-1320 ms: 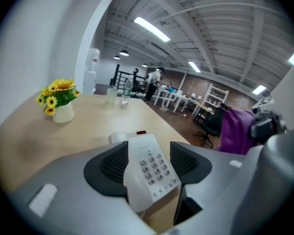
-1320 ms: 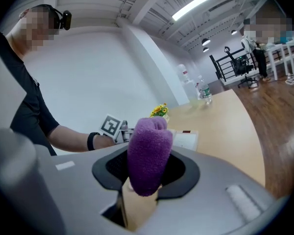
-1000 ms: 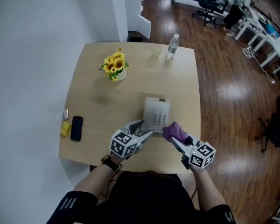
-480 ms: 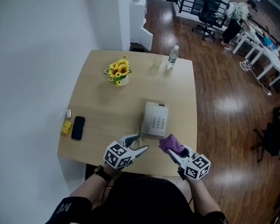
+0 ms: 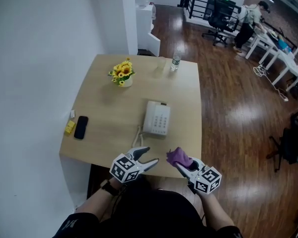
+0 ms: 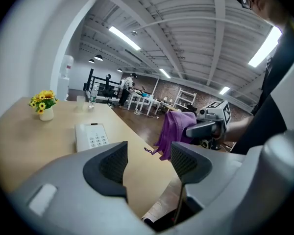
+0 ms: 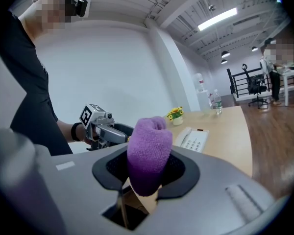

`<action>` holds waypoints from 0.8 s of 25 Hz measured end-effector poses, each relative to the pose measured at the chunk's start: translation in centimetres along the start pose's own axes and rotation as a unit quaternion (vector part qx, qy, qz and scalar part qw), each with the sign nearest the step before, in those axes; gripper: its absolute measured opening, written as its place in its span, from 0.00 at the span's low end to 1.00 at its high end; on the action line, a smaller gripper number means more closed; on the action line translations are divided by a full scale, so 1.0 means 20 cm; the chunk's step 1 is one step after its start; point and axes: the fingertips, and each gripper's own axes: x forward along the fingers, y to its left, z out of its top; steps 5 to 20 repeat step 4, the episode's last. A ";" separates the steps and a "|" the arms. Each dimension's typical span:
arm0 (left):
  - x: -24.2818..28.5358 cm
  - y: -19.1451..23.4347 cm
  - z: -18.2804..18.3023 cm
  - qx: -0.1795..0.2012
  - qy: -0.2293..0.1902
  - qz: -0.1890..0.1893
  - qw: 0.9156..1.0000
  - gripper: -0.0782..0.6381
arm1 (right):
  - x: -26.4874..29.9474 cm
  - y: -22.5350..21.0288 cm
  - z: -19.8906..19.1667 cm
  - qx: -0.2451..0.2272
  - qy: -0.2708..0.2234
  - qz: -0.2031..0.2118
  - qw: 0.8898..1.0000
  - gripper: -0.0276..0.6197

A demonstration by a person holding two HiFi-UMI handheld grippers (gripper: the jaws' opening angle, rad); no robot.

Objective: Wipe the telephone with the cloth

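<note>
Right gripper (image 5: 182, 164) clenched on purple cloth (image 5: 176, 155); cloth bunched between jaws, sticking out past tips. Left gripper (image 5: 148, 157) released, jaws apart, nothing between them. Both held side by side at near edge of table (image 5: 99, 108). Telephone (image 5: 156, 119) flat on table, beyond both grippers; cloth apart from it, not touching. Flower pot (image 5: 121, 72) and bottle (image 5: 176, 61) near far edge; mobile phone (image 5: 80, 127) near left edge.
</note>
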 end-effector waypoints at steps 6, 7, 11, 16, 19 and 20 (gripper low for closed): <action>-0.04 -0.13 -0.05 -0.008 -0.007 0.011 1.000 0.49 | -0.15 0.04 -0.06 0.012 -0.011 -0.003 1.000 0.25; -0.04 -0.13 -0.05 -0.008 -0.007 0.011 1.000 0.49 | -0.15 0.04 -0.06 0.012 -0.011 -0.003 1.000 0.25; -0.04 -0.13 -0.05 -0.008 -0.007 0.011 1.000 0.49 | -0.15 0.04 -0.06 0.012 -0.011 -0.003 1.000 0.25; -0.04 -0.13 -0.05 -0.008 -0.007 0.011 1.000 0.49 | -0.15 0.04 -0.06 0.012 -0.011 -0.003 1.000 0.25; -0.04 -0.13 -0.05 -0.008 -0.007 0.011 1.000 0.49 | -0.15 0.04 -0.06 0.012 -0.011 -0.003 1.000 0.25; -0.04 -0.13 -0.05 -0.008 -0.007 0.011 1.000 0.49 | -0.15 0.04 -0.06 0.012 -0.011 -0.003 1.000 0.25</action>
